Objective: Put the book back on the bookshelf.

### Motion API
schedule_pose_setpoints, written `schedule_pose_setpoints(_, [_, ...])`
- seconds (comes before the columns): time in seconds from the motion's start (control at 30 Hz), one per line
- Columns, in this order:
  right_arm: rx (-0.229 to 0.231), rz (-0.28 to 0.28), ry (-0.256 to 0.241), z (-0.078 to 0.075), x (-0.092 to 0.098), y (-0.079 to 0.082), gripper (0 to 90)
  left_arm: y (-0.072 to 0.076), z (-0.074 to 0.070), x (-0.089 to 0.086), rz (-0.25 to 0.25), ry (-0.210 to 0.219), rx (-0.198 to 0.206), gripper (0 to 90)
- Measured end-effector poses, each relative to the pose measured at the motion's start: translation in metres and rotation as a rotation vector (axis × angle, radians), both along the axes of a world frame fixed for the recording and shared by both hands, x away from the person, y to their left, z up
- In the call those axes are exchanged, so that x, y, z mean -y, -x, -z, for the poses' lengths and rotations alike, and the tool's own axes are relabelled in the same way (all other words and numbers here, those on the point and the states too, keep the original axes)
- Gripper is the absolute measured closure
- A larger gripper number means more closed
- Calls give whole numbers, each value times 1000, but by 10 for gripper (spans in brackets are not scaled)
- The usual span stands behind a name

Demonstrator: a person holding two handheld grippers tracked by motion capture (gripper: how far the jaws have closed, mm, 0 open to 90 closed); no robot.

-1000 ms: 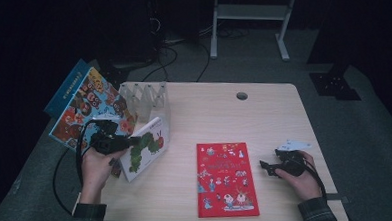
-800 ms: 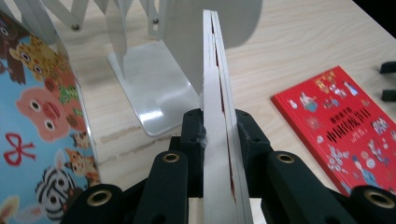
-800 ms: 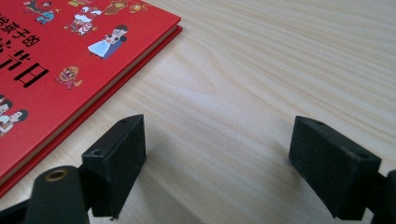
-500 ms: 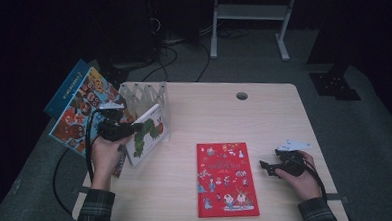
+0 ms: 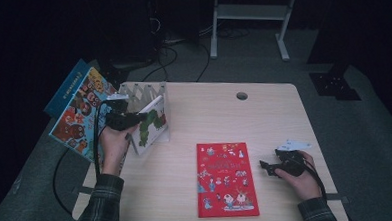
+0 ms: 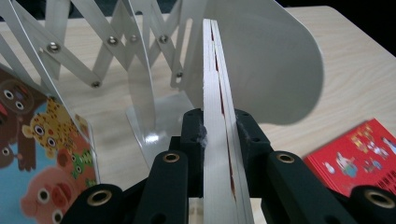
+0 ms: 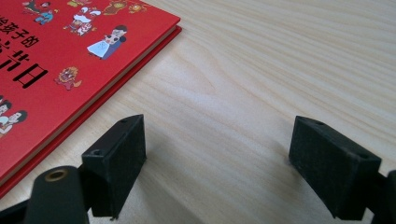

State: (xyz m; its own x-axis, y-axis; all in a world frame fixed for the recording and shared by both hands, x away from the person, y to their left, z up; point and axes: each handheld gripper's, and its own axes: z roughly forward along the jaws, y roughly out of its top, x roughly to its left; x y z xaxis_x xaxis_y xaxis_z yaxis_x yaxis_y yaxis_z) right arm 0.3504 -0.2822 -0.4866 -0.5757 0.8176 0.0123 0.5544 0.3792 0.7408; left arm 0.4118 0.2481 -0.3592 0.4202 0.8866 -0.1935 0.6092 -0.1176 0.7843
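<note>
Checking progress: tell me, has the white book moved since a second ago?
Yes. The white book, in the left gripper, tipped upright toward the rack.

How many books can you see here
3, maybe 4. A caterpillar book gripped in the left tongs at the white rack; an animal book leaning off the table's left edge, a blue cover behind it; a red book lying flat.
</note>
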Motion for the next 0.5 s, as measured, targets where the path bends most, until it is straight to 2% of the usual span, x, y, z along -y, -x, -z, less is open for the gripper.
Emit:
schedule_pose_setpoints(0.1, [0, 0, 0, 0, 0, 0, 178, -5, 1, 1, -1, -18, -3, 760])
schedule_pose_setpoints(0.23, [0, 0, 0, 0, 0, 0, 178, -10, 3, 2, -12, -19, 7, 759])
schedule_pose_setpoints(0.27, [0, 0, 0, 0, 0, 0, 177, -12, 5, 3, -16, -23, 23, 759])
schedule_pose_setpoints(0.5, [0, 0, 0, 0, 0, 0, 177, -17, 9, 7, -12, -41, 23, 758])
